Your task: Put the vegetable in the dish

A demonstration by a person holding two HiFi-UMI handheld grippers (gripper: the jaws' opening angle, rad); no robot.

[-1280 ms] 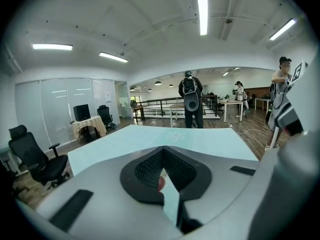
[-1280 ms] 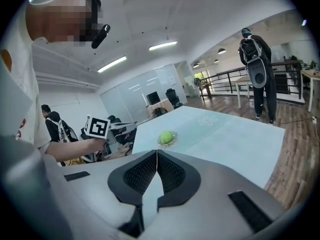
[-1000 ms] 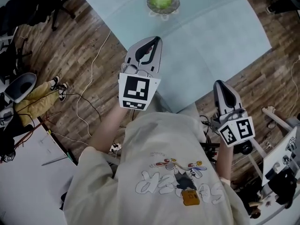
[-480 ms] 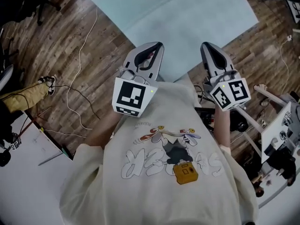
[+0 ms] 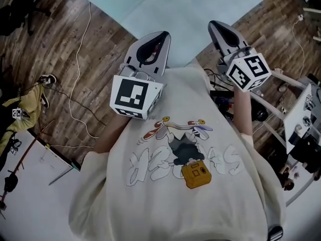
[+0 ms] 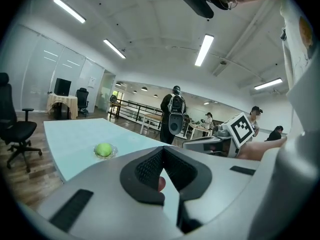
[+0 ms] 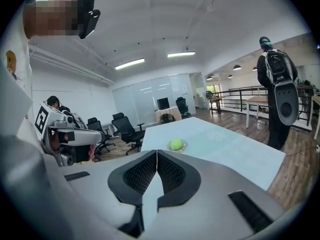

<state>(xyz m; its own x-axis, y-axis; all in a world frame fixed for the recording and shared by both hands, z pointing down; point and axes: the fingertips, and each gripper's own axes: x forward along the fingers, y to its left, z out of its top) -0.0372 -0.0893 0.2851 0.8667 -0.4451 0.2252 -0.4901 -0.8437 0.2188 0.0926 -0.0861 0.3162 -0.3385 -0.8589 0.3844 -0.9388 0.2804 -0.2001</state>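
Well back from the wide pale blue table (image 5: 200, 4), which is taking up the top of the head view above the wooden floor (image 5: 75, 49), a person in a cream printed shirt (image 5: 175, 185) is holding both tools up in front of the chest. The left hand-held gripper (image 5: 162, 36) is pointing toward the table's near corner, and its own view is showing the two dark ribbed pads pressed together at the tips with nothing pinched between them. The right hand-held gripper (image 5: 216, 25) is hanging just beside it at about the same height, its pads likewise meeting in a thin line and gripping nothing. Far out on the table, well apart from both tools, a small clear glass dish (image 7: 176, 146) is sitting by itself. Inside it the round green vegetable (image 7: 175, 143) is resting, already in place in the dish and touched by neither gripper.
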